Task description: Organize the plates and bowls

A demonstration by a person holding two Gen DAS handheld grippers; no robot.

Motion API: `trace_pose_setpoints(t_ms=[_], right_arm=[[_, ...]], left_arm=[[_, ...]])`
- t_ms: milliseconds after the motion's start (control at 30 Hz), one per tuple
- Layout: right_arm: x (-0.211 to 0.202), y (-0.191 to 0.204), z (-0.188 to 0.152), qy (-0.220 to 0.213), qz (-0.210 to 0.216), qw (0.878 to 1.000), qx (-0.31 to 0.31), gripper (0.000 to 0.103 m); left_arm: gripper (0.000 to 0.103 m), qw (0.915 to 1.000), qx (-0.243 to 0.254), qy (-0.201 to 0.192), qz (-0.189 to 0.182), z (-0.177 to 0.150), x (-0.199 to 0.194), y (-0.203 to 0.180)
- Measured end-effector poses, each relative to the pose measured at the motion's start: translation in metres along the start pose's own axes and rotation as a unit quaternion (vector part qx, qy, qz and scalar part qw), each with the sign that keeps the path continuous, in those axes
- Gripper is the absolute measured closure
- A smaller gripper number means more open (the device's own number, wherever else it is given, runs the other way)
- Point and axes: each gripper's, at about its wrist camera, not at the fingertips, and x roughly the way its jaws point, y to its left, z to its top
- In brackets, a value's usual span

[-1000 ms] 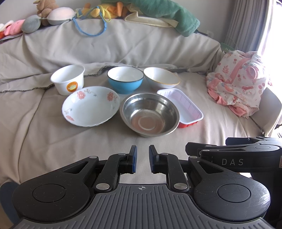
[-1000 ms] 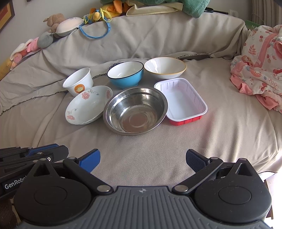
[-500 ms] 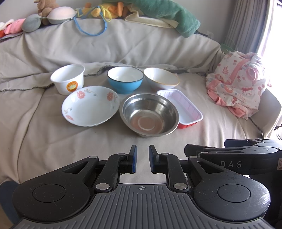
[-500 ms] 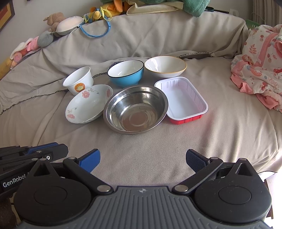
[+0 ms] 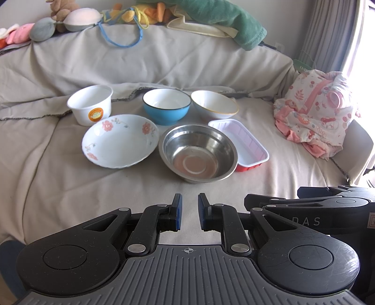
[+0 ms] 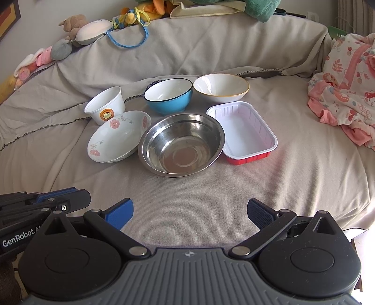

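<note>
Nothing among the dishes is shifting since the earlier frames; only both cameras are drifting slightly. Steel bowl (image 6: 180, 146) is sitting ahead of the right gripper (image 6: 189, 211), whose fingers are standing wide apart. Left gripper (image 5: 188, 211) is hovering nearly closed, empty. Organizing is not yet begun.

A sofa (image 5: 187, 58) is draped in a creased beige cover (image 6: 269, 192). Soft toys (image 5: 70, 16) and a green towel (image 5: 222, 21) are laid along its backrest. Grey curtains (image 5: 332, 32) are seen at right, with strong daylight admitted beside them.
</note>
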Motion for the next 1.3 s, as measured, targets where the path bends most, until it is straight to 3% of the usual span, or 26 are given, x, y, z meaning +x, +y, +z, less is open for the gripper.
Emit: trace_pose_setpoints(t_ms=[667,867,1000,1067,1167,1233,1300], right_arm=[[0.001,0.0,0.001,-0.001,0.004,1.0,0.002,0.0],[0.003,-0.007,0.013,-0.05,0.013,0.998,-0.02,0.0],[0.018,-0.024,0.037,-0.097,-0.029,0.994,-0.037,0.0],[0.031,-0.041,0.058,-0.118,-0.053,0.991,-0.024,0.0],[0.059,-0.073,0.09,-0.139,-0.073,0.988,0.013,0.0],[0.085,-0.094,0.107,-0.133,-0.094,0.986,0.038,0.0],[0.108,-0.119,0.113,-0.121,-0.103,0.985,0.073,0.0]], left_arm=[[0.084,1.0,-0.005,0.008,-0.001,0.0,0.004,-0.002],[0.084,0.9997,-0.006,0.024,-0.006,0.006,0.025,-0.005],[0.083,0.9986,-0.013,0.03,-0.041,0.015,0.059,-0.012],[0.083,0.9942,-0.029,0.063,-0.083,0.017,0.085,-0.017],[0.083,0.9742,-0.057,0.134,-0.173,0.019,0.132,-0.025],[0.083,0.964,-0.081,0.151,-0.204,0.028,0.153,-0.026],[0.083,0.9712,-0.074,0.126,-0.188,0.051,0.162,-0.029]])
